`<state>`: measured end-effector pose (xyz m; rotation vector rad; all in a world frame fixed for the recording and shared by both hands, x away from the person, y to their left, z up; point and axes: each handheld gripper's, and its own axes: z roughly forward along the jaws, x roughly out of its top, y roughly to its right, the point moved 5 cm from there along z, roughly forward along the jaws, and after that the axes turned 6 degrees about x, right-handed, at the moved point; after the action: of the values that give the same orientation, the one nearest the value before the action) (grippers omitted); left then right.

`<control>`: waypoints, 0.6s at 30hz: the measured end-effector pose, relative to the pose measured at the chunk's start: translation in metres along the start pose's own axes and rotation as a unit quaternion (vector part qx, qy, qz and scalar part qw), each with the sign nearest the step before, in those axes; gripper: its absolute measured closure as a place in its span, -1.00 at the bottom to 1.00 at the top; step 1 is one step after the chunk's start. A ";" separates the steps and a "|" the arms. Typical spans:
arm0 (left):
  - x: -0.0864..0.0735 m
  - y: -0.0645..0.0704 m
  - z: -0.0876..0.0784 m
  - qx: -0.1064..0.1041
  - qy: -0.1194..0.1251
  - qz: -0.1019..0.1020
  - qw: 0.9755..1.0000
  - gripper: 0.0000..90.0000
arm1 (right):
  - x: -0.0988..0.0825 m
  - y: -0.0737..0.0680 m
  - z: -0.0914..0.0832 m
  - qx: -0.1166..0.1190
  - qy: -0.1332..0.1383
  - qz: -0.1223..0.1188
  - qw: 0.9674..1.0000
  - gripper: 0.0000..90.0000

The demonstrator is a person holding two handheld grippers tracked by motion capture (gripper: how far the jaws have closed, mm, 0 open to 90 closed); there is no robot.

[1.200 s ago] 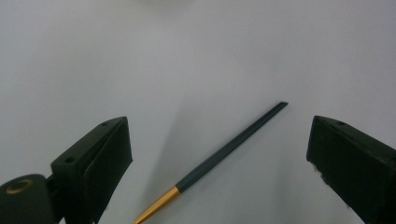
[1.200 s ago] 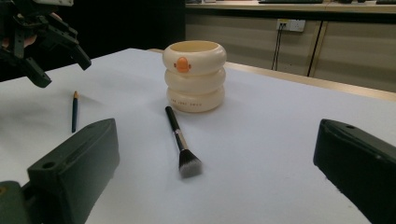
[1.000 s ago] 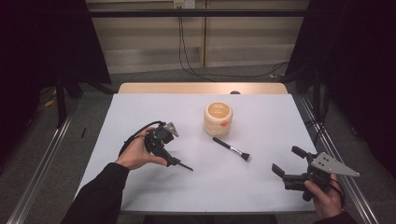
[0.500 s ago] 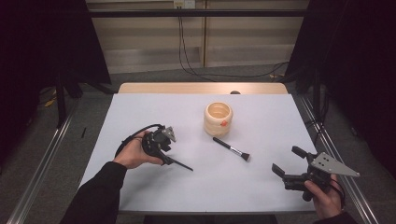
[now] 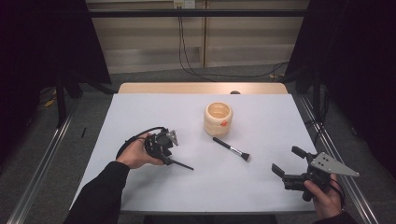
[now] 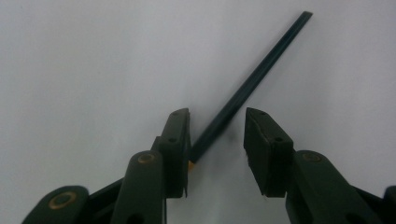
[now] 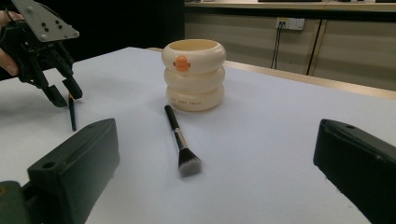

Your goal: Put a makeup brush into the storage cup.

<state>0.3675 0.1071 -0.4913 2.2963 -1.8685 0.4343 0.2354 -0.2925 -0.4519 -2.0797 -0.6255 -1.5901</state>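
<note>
The pencil (image 6: 252,88) lies flat on the white bench (image 5: 140,112), its near end between the jaws of the left gripper (image 6: 217,135). They have just been closing; one pad touches it, the other stands apart, so no pinch yet. This looks like the grasping step: next, finish closing and lift. The right gripper (image 5: 288,162) hovers spread wide, near the brush (image 5: 232,149) and cream pot (image 5: 218,117).

table (image 5: 140,112): white top | on it: cream pot (image 5: 218,118), brush (image 5: 232,149), dark pencil (image 5: 180,164)
</note>
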 end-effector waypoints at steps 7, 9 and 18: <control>-0.001 0.001 0.002 -0.014 -0.010 -0.001 1.000 0.57 | 0.000 0.001 0.000 -0.002 0.001 0.003 1.000 -1.00; -0.001 0.001 0.003 -0.019 -0.005 -0.005 1.000 0.62 | 0.000 0.000 0.000 -0.002 0.001 0.003 1.000 -1.00; 0.000 -0.002 0.003 -0.031 -0.011 -0.015 0.999 0.85 | 0.000 0.001 0.000 -0.004 -0.001 0.006 1.000 -1.00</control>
<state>0.3695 0.1067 -0.4944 2.2949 -1.8294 0.3431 0.2361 -0.2929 -0.4525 -2.0878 -0.6078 -1.5868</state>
